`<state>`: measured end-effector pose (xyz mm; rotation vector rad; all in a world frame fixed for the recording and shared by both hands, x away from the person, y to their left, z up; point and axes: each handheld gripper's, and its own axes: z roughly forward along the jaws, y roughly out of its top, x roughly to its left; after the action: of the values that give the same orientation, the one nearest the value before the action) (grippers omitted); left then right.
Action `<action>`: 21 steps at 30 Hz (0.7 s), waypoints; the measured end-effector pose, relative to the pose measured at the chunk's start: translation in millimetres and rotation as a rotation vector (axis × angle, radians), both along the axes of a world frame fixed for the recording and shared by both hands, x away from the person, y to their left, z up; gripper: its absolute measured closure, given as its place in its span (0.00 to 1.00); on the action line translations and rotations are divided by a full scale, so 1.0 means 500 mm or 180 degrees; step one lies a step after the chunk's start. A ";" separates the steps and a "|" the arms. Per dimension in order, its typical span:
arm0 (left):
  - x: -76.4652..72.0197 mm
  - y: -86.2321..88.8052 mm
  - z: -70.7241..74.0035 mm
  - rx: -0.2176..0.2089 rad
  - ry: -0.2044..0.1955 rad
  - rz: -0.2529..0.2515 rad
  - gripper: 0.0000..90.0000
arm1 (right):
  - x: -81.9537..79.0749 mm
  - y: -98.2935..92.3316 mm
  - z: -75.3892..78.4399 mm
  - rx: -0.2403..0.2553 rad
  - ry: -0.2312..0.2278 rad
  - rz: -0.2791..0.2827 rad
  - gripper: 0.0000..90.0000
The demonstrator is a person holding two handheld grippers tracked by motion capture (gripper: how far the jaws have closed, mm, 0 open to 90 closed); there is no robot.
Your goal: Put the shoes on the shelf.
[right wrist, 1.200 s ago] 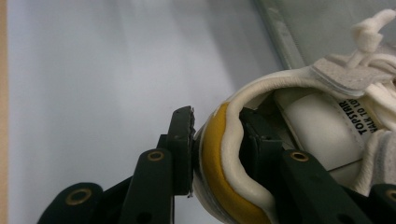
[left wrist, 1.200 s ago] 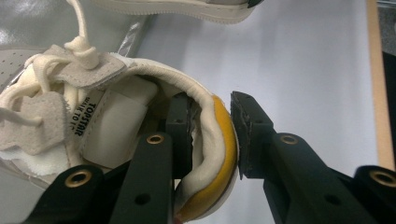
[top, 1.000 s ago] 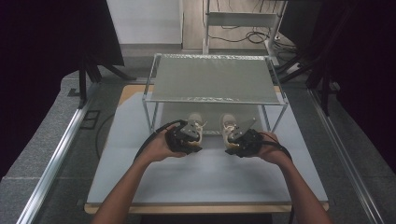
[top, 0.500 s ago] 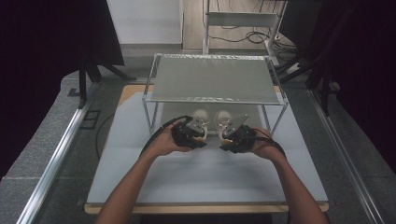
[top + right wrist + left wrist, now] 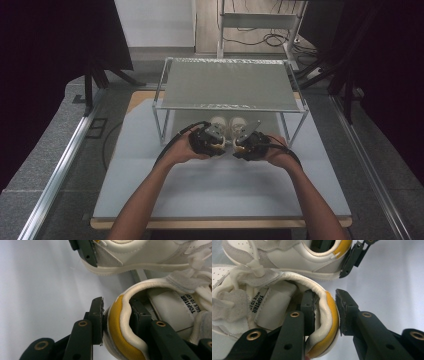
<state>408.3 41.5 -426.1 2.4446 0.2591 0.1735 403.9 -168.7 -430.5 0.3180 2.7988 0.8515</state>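
Near the bench's point(image 5: 150, 200) front edge, two forearms reaching in from below. Mid-bench, just before the rack's point(image 5: 230, 85) front legs, left gripper point(image 5: 214, 140) and right gripper point(image 5: 241, 142) side by side, close together. Left gripper point(image 5: 325, 311) clamped on the left shoe's point(image 5: 274, 305) yellow-backed heel collar, one jaw inside, one outside. Right gripper point(image 5: 116, 315) clamped likewise on the right shoe's point(image 5: 165, 302) heel. Both shoes point(image 5: 229, 124) white, parallel, nearly touching, toes pointing under the rack's shelf. Beyond, toward the bench's far edge, only the shelf's grey top.
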 end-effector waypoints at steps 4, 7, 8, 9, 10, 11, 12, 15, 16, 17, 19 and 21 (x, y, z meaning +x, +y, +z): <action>0.011 -0.001 -0.004 -0.0039 0.0010 0.0042 0.78 | 0.009 0.003 -0.006 -0.0024 -0.0027 -0.0030 0.74; 0.020 -0.001 -0.009 -0.0052 0.0028 0.0064 0.78 | 0.017 0.004 -0.010 0.0019 -0.0015 -0.0074 0.74; 0.023 0.000 -0.011 -0.0064 0.0035 0.0072 0.78 | 0.020 0.004 -0.012 0.0035 -0.0006 -0.0076 0.74; 0.025 0.000 -0.012 -0.0068 0.0041 0.0072 0.78 | 0.021 0.005 -0.013 0.0036 -0.0005 -0.0084 0.74; 0.028 0.000 -0.015 -0.0089 0.0043 0.0080 0.78 | 0.022 0.007 -0.015 0.0038 -0.0007 -0.0084 0.74; 0.030 0.001 -0.016 -0.0093 0.0047 0.0076 0.78 | 0.024 0.009 -0.017 0.0028 -0.0026 -0.0078 0.74; 0.032 0.001 -0.017 -0.0101 0.0040 0.0062 0.78 | 0.024 0.011 -0.019 0.0023 -0.0030 -0.0072 0.74; 0.035 0.001 -0.022 -0.0098 0.0050 0.0079 0.78 | 0.024 0.017 -0.023 0.0029 -0.0107 -0.0048 0.71; 0.035 0.000 -0.024 -0.0097 0.0042 0.0074 0.77 | 0.024 0.018 -0.022 0.0049 -0.0101 -0.0051 0.69; 0.036 -0.001 -0.026 -0.0086 0.0016 0.0077 0.76 | 0.024 0.020 -0.022 0.0063 -0.0115 -0.0046 0.67; 0.036 -0.005 -0.029 -0.0043 -0.0058 0.0161 0.71 | 0.026 0.021 -0.023 0.0094 -0.0101 -0.0083 0.67; 0.034 -0.009 -0.030 -0.0051 -0.0076 0.0188 0.64 | 0.025 0.021 -0.023 0.0084 -0.0111 -0.0096 0.66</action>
<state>425.1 36.8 -441.1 2.4187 0.3210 0.2253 416.2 -158.0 -442.2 0.3452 2.7456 0.8794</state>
